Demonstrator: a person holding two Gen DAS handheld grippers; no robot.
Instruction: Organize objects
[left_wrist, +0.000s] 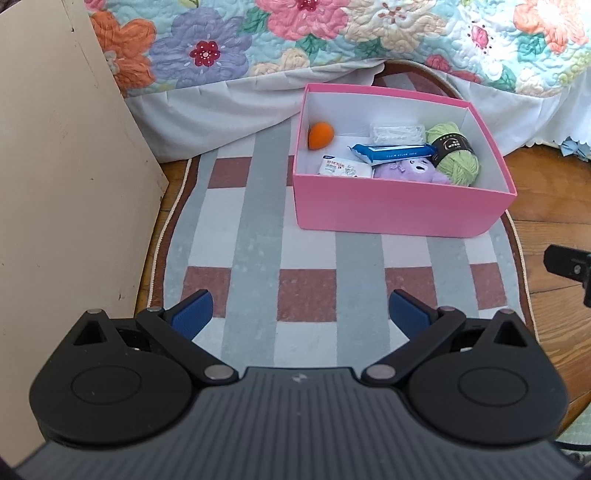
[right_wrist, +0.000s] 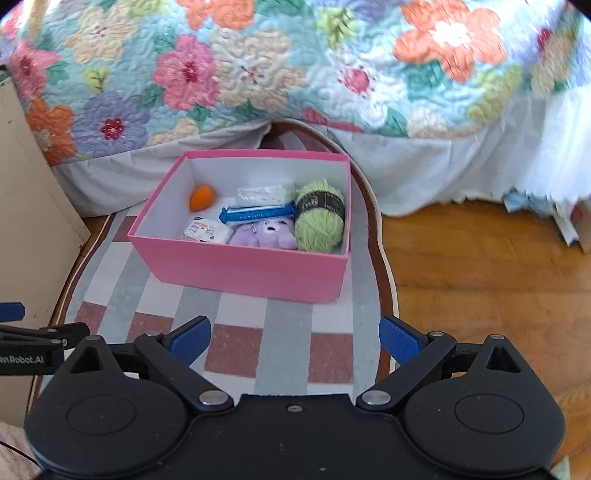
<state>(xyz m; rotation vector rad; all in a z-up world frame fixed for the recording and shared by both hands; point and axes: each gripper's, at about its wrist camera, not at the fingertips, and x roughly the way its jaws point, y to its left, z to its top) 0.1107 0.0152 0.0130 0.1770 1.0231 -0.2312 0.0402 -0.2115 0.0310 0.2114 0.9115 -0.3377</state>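
Observation:
A pink box (left_wrist: 399, 210) (right_wrist: 243, 271) stands on a checked rug and holds an orange egg-shaped sponge (left_wrist: 320, 135) (right_wrist: 202, 197), a blue packet (left_wrist: 391, 152) (right_wrist: 258, 214), a small white pack (left_wrist: 343, 169) (right_wrist: 207, 230), a purple plush bear (left_wrist: 410, 171) (right_wrist: 264, 234), a green yarn ball (left_wrist: 456, 153) (right_wrist: 319, 219) and a clear packet (left_wrist: 397, 133) (right_wrist: 264, 194). My left gripper (left_wrist: 300, 314) hovers over the rug in front of the box, open and empty. My right gripper (right_wrist: 295, 338) is likewise open and empty, short of the box.
The checked rug (left_wrist: 258, 258) (right_wrist: 258, 350) lies on a wooden floor (right_wrist: 480, 277). A bed with a floral quilt (left_wrist: 332, 33) (right_wrist: 295, 66) rises behind the box. A beige panel (left_wrist: 55, 184) stands at the left. The other gripper's tip (left_wrist: 570, 264) shows at the right edge.

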